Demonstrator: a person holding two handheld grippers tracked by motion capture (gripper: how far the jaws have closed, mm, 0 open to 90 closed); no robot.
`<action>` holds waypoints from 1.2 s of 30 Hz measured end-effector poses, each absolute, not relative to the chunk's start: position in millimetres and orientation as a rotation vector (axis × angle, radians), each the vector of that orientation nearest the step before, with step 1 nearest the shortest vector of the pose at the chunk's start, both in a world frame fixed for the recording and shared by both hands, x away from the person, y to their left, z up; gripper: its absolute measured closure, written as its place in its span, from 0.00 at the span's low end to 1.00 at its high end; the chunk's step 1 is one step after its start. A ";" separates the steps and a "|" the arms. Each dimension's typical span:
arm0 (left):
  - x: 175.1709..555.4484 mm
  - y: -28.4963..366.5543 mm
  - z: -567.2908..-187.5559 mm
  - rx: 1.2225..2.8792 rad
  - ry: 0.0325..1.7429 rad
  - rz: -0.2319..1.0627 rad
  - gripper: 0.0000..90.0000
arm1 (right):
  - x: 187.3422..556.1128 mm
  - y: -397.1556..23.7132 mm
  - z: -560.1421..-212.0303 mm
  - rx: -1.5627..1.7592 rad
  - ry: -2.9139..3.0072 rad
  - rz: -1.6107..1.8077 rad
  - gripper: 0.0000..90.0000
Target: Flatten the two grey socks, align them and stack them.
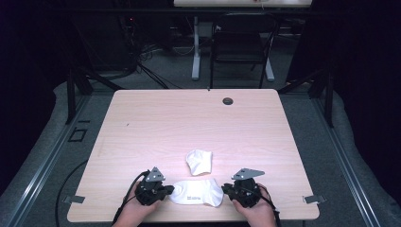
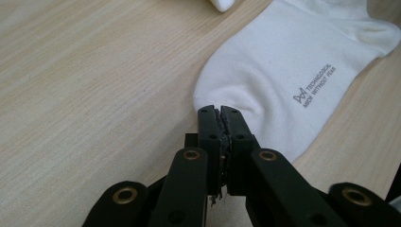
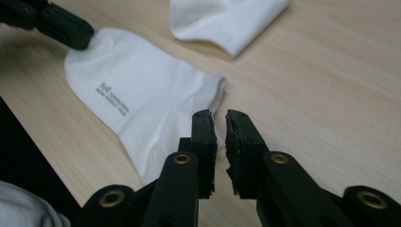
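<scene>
A white sock with grey lettering lies flat near the table's front edge, between my two grippers. My left gripper is shut, its tips pinching the sock's rounded end; the jaws meet at the fabric's rim. That gripper also reaches the puckered end of the sock in the right gripper view. My right gripper stands at the sock's other end, its jaws a narrow gap apart, with the edge just beside the left jaw. A second, folded white sock lies just behind.
The wooden table stretches away bare behind the socks, with a cable hole near its far edge. A black chair and a white desk leg stand beyond. Metal clips sit at the front corners.
</scene>
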State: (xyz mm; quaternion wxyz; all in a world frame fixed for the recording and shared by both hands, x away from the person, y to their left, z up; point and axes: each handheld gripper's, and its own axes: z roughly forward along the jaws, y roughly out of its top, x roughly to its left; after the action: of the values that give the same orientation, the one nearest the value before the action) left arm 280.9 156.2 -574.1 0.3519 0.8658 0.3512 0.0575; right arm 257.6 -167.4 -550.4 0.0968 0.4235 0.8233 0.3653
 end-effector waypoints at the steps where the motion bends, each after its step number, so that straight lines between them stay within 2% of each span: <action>1: 280.9 156.2 -574.1 2.241 0.909 0.149 0.98 | 257.6 -167.4 -550.4 1.254 2.438 1.082 0.90; 6: 281.4 155.8 -574.5 2.234 0.912 0.147 0.98 | 256.0 -155.8 -545.9 1.159 2.424 1.173 0.94; 10: 281.9 156.3 -574.7 2.235 0.907 0.150 0.98 | 265.6 -137.6 -560.7 1.129 2.503 1.097 0.98; 15: 282.8 157.1 -574.4 2.240 0.901 0.138 0.98 | 273.2 -137.7 -572.3 1.183 2.517 1.036 1.00; 24: 282.9 157.5 -574.6 2.236 0.906 0.140 0.98 | 273.6 -141.5 -573.1 1.205 2.510 1.045 1.00; 29: 283.2 157.9 -574.5 2.236 0.909 0.139 0.97 | 273.6 -144.9 -572.7 1.239 2.503 1.066 0.97; 36: 282.7 158.7 -569.2 2.206 0.894 0.141 0.94 | 273.9 -137.2 -561.5 1.176 2.475 1.098 0.89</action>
State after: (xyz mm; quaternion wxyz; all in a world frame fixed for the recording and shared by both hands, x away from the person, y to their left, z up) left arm 282.7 158.7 -569.2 0.3694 0.8598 0.3483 0.0549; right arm 273.9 -137.2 -561.5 0.0948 0.3967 0.8346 0.3702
